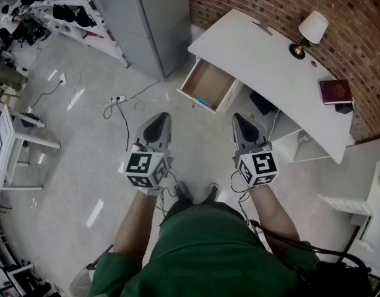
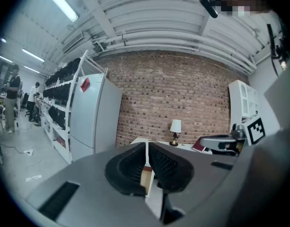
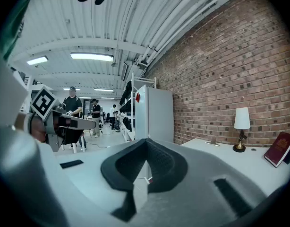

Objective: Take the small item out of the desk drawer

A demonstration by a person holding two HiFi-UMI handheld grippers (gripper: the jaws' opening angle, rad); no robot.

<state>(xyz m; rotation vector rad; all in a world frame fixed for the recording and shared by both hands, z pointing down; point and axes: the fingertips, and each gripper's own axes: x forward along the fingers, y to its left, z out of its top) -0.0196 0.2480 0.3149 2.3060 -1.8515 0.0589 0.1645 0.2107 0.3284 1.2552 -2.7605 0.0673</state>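
Note:
A white desk (image 1: 264,67) stands against the brick wall, its wooden drawer (image 1: 210,84) pulled open toward me. A small blue item (image 1: 203,101) lies at the drawer's front end. My left gripper (image 1: 158,124) and right gripper (image 1: 241,124) hang side by side at waist height, a step short of the drawer, both pointing at the desk. Both are shut with nothing between their jaws. In the left gripper view the left gripper (image 2: 146,148) points at the desk (image 2: 149,141); the right gripper (image 3: 146,145) shows closed pads in its own view.
On the desk stand a small lamp (image 1: 309,33) and a dark red book (image 1: 335,91). A grey cabinet (image 1: 150,17) is left of the desk, with a power strip and cables (image 1: 116,101) on the floor. A white table (image 1: 13,147) stands far left, white shelving (image 1: 363,209) at right.

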